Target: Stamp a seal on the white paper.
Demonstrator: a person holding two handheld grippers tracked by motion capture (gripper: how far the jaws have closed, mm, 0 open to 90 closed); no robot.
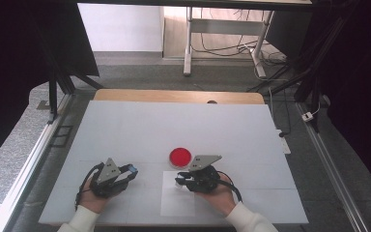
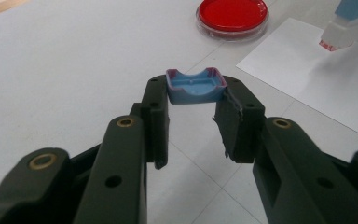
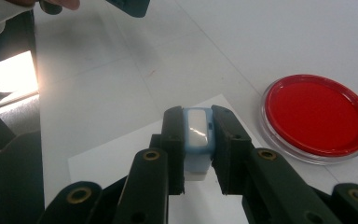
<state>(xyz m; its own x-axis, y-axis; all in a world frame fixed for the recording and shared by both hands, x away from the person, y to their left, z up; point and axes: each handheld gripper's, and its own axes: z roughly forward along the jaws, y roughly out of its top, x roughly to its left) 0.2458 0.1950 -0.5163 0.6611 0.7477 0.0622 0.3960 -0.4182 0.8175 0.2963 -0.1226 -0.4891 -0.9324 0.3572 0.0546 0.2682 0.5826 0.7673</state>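
Note:
My left gripper (image 2: pixel 195 93) is shut on a small blue cap (image 2: pixel 196 86) with reddish edges, held at the jaw tips just above the table; from above the left gripper (image 1: pixel 132 170) sits at the near left. My right gripper (image 3: pixel 198 122) is shut on a blue and white stamp (image 3: pixel 198 135), its white end pointing down at a white sheet of paper (image 3: pixel 116 158). In the high view the right gripper (image 1: pixel 179 182) hovers over the sheet's (image 1: pixel 178 205) far end. A round dish of red ink (image 1: pixel 180 156) lies just beyond it.
The white table top (image 1: pixel 174 125) stretches wide behind the red dish (image 2: pixel 232 14). Its far wooden edge (image 1: pixel 178 95) borders the floor, where dark frame legs and cables stand. The paper (image 2: pixel 317 88) lies right of my left gripper, with the stamp (image 2: pixel 336 36) over it.

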